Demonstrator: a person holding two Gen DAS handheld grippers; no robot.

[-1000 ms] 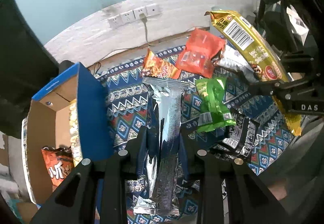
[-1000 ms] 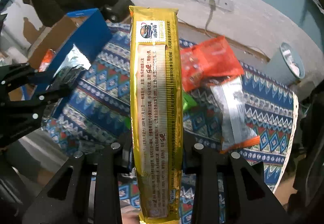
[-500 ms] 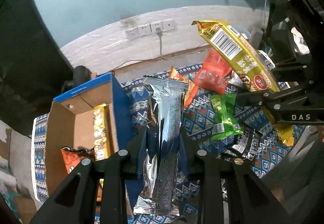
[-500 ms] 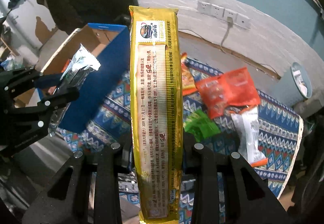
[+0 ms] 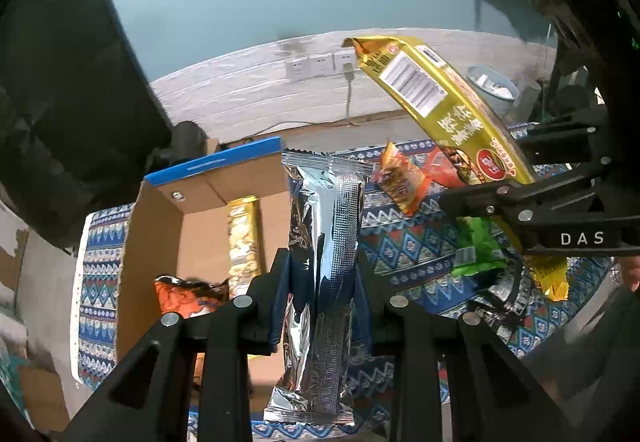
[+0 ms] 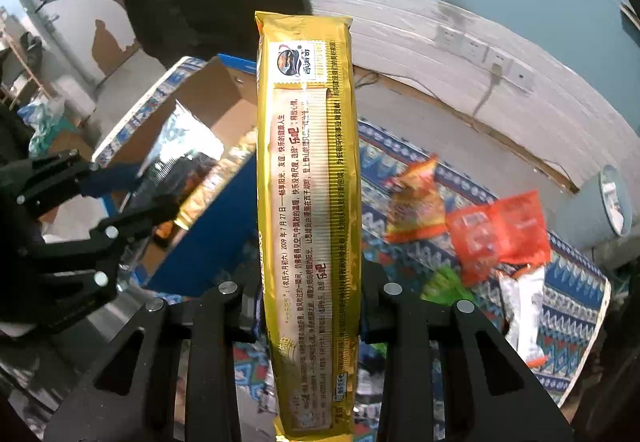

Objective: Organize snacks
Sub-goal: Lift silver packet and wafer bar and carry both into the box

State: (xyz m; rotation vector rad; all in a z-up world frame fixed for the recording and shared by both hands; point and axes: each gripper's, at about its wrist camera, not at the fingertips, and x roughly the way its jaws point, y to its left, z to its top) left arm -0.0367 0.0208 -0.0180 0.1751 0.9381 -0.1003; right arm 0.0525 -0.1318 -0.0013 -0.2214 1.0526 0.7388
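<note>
My left gripper is shut on a silver foil snack packet, which stands upright between the jaws. Behind it sits an open cardboard box with blue outer walls, holding a gold pack and an orange bag. My right gripper is shut on a long gold biscuit pack. In the left wrist view that gold biscuit pack slants up at the right. In the right wrist view the left gripper holds the silver foil snack packet over the cardboard box.
A blue patterned cloth carries loose snacks: a red-orange packet, an orange chip bag, a green packet and a white packet. A grey bin stands at the far right. Wall sockets sit on the white wall.
Both grippers have moved left and upward with their packets, toward the box. The box's open inside now lies right behind the silver packet; the loose snacks have slid to the right.
</note>
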